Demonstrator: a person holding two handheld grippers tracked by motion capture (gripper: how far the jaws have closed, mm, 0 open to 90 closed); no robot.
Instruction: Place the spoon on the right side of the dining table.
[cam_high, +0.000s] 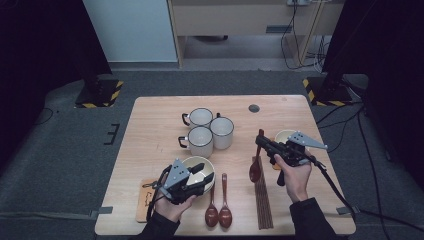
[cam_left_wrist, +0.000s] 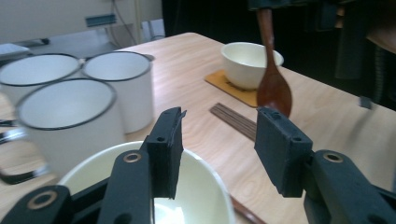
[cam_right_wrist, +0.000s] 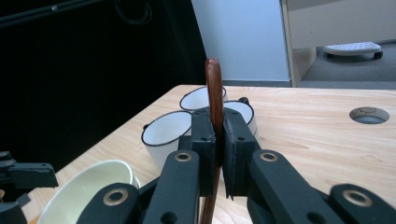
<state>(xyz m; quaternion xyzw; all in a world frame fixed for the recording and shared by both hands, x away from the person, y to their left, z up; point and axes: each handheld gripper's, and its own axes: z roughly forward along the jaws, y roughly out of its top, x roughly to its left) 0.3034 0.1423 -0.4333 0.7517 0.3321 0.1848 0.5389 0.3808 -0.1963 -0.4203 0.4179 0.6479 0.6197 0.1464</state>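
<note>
Right gripper (cam_high: 263, 141) is clamped on a wooden spoon (cam_high: 255, 167), held above the table between the chopsticks (cam_high: 263, 197) and the far bowl (cam_left_wrist: 250, 63). Left gripper (cam_high: 204, 181) jaws apart, nothing between them, over the near bowl (cam_left_wrist: 201, 196), which looks empty. Three mugs (cam_high: 206, 131) are empty too. The left gripper view shows the far bowl's coaster (cam_left_wrist: 231, 86); the high view adds two more spoons (cam_high: 218, 214).

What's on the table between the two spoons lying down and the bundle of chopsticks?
Nothing: the high view shows bare wood between the two spoons and the chopsticks.
</note>
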